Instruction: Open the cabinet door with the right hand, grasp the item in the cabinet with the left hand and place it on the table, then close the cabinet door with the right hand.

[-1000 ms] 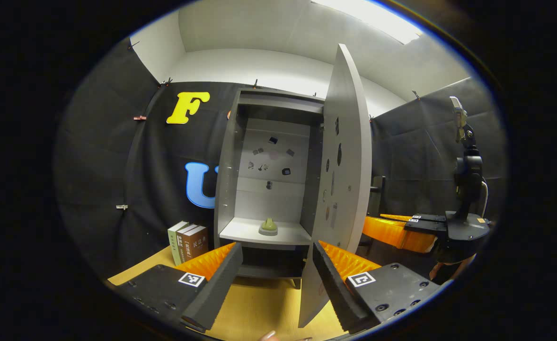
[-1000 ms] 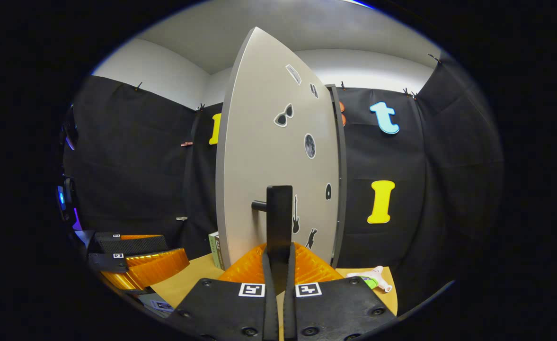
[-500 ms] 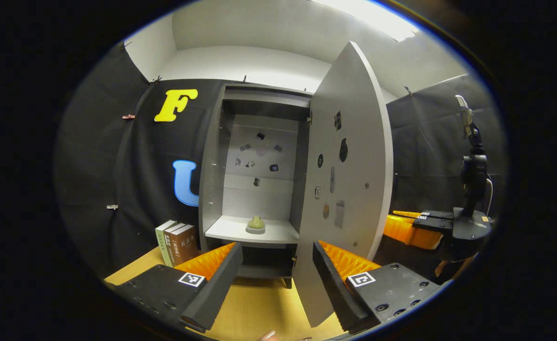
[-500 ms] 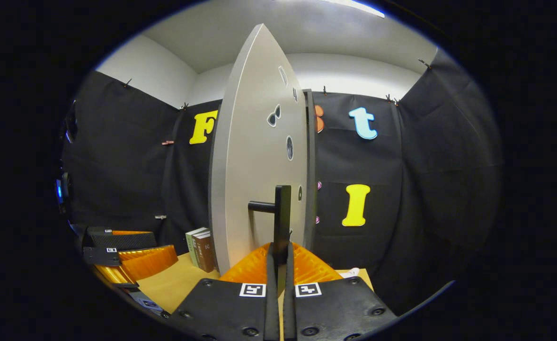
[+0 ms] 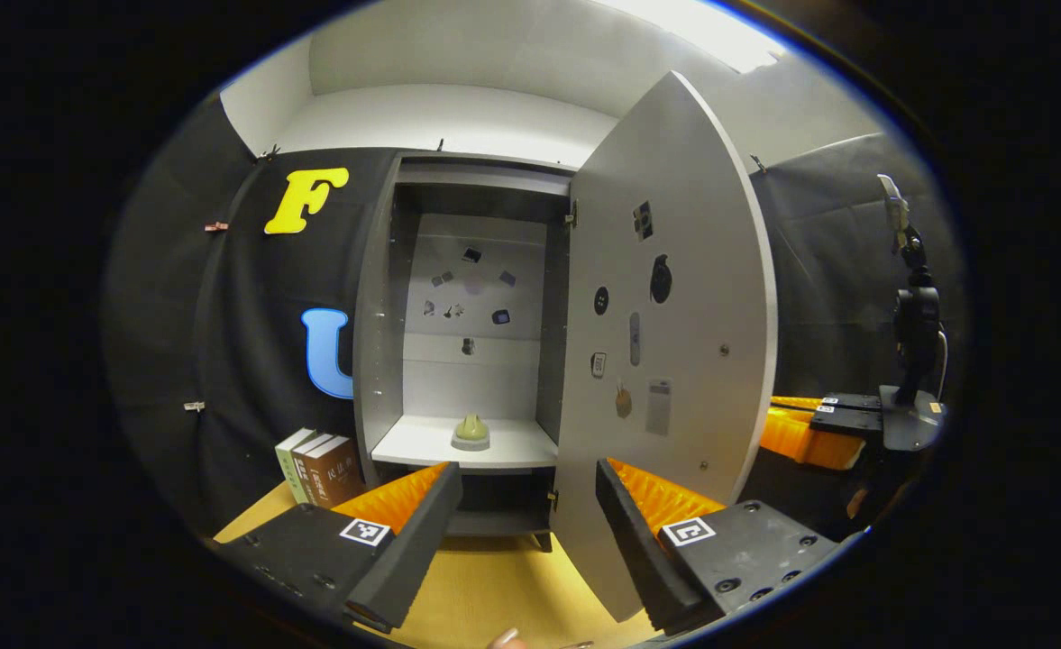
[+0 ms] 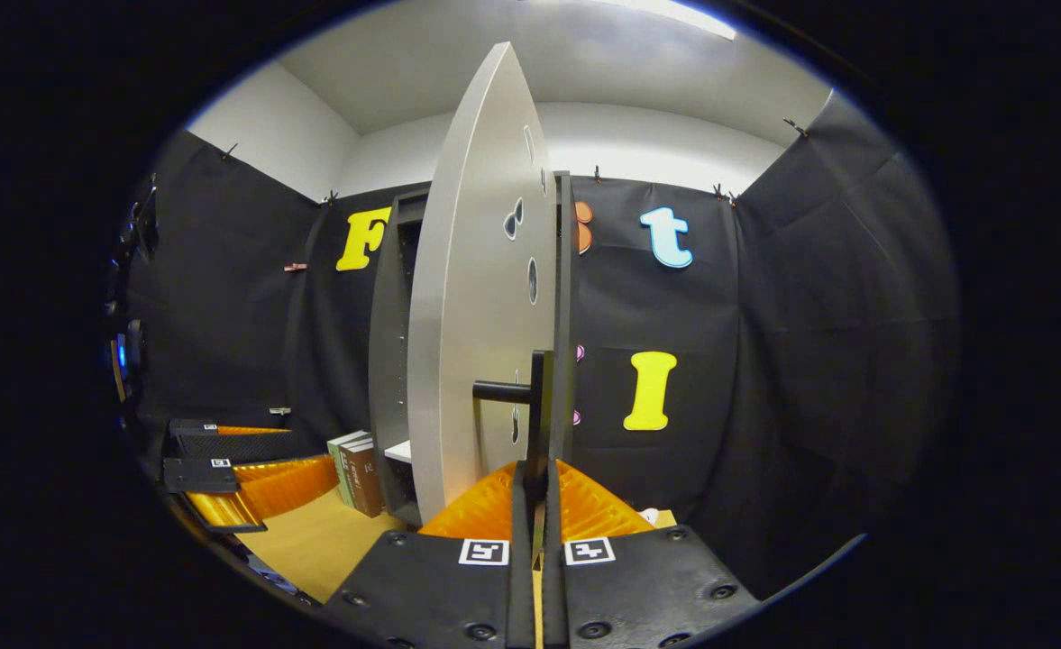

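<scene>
While the grey cabinet door (image 5: 665,342) stands swung wide, its stickered inner face shows in the left gripper view, and the right hand-held gripper (image 6: 537,505) has its two fingers pressed together on the dark upright door handle (image 6: 537,406) on the outer face. In the left gripper view that same gripper (image 5: 841,424) sits past the door's free edge. The left hand-held gripper (image 5: 525,523) hangs in front of the cabinet (image 5: 386,306) with its fingers spread wide and nothing between them, well short of the shelf (image 5: 422,446). On that shelf, inside the open compartment, sits the small pale green item (image 5: 471,431), upright and untouched. A few books (image 5: 318,464) stand on the wooden tabletop (image 5: 494,586) just left of the cabinet.
</scene>
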Tool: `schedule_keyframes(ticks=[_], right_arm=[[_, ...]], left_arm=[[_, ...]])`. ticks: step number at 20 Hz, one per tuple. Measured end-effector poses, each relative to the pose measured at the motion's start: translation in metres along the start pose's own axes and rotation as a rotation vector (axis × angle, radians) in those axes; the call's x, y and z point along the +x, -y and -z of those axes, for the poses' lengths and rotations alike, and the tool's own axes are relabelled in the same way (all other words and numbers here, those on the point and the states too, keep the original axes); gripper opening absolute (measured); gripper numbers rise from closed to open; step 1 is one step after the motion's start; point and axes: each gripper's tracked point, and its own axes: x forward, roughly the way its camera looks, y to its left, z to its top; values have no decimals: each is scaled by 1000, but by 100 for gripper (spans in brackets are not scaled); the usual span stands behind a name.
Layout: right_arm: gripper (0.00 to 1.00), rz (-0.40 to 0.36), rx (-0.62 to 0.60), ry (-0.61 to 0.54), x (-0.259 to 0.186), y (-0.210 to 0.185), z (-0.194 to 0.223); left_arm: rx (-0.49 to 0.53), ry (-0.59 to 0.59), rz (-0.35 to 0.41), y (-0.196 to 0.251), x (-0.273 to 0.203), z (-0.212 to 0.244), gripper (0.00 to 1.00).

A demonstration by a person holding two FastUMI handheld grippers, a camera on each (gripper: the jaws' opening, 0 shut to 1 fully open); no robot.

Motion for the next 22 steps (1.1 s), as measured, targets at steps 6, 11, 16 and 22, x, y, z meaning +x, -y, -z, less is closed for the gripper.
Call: schedule_keyframes(ticks=[6,11,16,22], right_arm=[[10,131,-30,-21,-34,6,4],[48,384,-5,54,-83,47,-15],[98,584,-146,15,-110,105,-9],[95,614,-241,-27,-88,157,9]], left_arm=[[58,7,77,-35,20,-6,91],[129,10,167,-68,63,-7,94],[190,-22,193,-85,143,-10,91],[205,-117,166,-93,253,14,93]])
